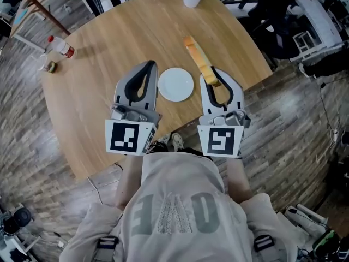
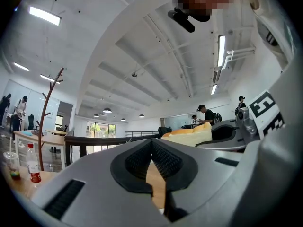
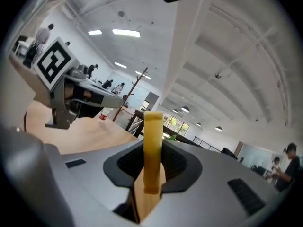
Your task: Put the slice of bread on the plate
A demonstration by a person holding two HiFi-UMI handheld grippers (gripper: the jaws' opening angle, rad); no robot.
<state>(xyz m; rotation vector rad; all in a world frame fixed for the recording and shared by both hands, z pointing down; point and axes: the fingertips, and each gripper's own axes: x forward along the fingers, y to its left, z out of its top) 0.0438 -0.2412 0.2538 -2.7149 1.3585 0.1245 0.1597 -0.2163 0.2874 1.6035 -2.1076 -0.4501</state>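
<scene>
Now, bread slice (image 1: 200, 61) tight in right gripper (image 1: 214, 76) just right of plate (image 1: 175, 84); left gripper (image 1: 148, 66) closed, empty, opposite.

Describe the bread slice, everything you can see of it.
The bread slice is thin, with a golden-brown crust and a pale, soft-looking face that shows in the left gripper view. It stands on edge, crust up, so the head view shows a narrow strip. The right gripper is shut on its near end; the rest juts out over the wooden table, right of the white plate and apart from it. Whether it touches the table cannot be told.
</scene>
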